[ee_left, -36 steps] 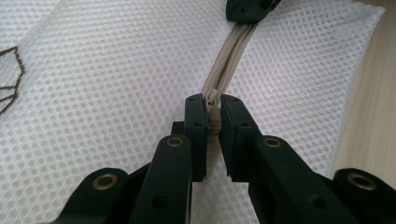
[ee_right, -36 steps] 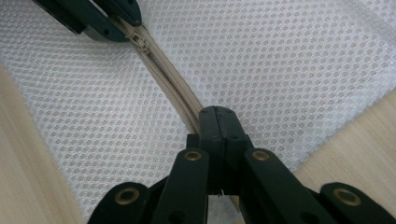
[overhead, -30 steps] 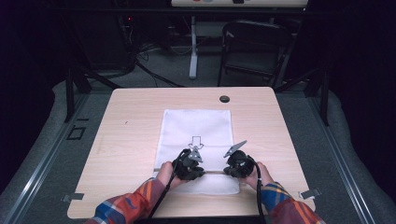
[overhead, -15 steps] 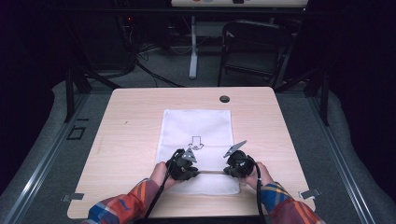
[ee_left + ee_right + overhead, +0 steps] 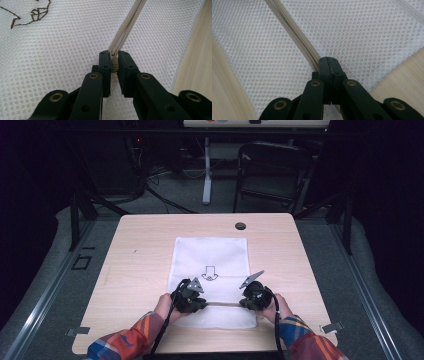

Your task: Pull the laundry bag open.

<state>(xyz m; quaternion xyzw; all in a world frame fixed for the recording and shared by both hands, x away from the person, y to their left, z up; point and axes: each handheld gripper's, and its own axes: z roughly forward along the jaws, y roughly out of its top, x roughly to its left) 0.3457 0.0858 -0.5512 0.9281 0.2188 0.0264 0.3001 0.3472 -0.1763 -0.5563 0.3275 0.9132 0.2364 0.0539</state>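
White mesh bag point(image 5: 212, 265) flat on the wooden surface point(image 5: 135, 270), arrow print point(image 5: 209, 273) at its middle. Beige zipper point(image 5: 222, 304) across the bag's near end, below the arrow. Left hand-held gripper point(image 5: 113, 62) pinching the zipper pull point(image 5: 114, 64). Right hand-held gripper point(image 5: 327, 65) pressed together on the zipper tape, toward the bag's right edge.

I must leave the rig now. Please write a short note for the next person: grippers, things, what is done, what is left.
Left gripper: jaws shut on the zipper pull.
Right gripper: jaws shut on the zipper tape near the bag's edge.
The white mesh bag lies flat on the table, zipper along its near end, between the grippers.
Done: both grips taken.
Left: probably slide the pull along; I cannot tell whether that opens or closes it.
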